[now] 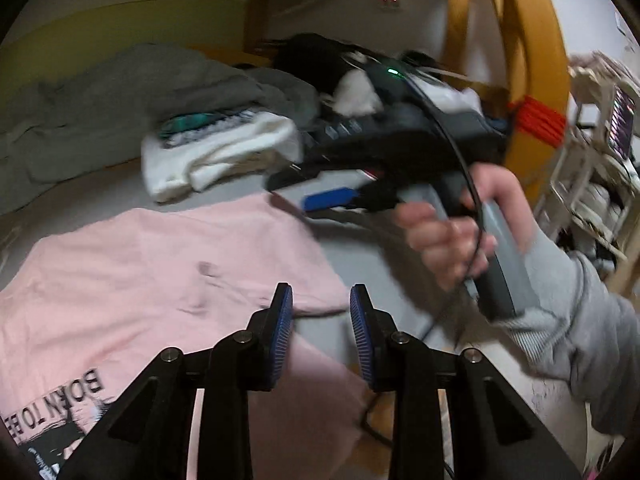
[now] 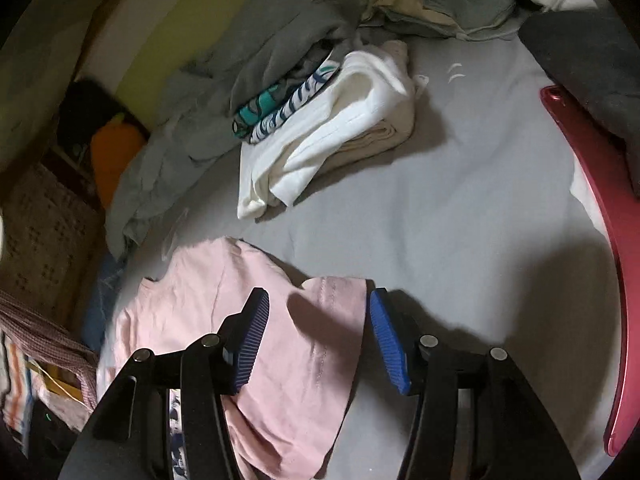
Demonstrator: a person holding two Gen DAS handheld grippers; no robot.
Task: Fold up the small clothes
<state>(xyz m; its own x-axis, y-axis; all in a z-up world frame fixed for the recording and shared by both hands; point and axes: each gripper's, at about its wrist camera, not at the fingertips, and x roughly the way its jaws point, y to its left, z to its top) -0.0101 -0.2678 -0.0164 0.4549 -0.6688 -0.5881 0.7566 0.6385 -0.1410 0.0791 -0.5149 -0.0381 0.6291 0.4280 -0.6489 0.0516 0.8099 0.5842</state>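
Note:
A pink T-shirt (image 1: 168,264) with black print lies spread on the grey bed sheet (image 1: 224,196). My left gripper (image 1: 322,300) hovers over its right edge, blue pads apart and nothing pinched between them. In the same view a hand (image 1: 444,240) in a grey sleeve holds my right gripper (image 1: 316,196), blurred, above the shirt's far corner. In the right wrist view the pink T-shirt (image 2: 280,360) shows a sleeve folded inward. My right gripper (image 2: 320,332) stands open above it, and the pads do not press the cloth.
A stack of folded white and cream clothes (image 2: 332,132) with a teal patterned piece sits beyond the shirt, against a rumpled grey blanket (image 2: 280,28). A red curved bar (image 2: 600,216) runs along the right. A yellow wooden frame (image 1: 536,80) and shelves (image 1: 592,184) stand right.

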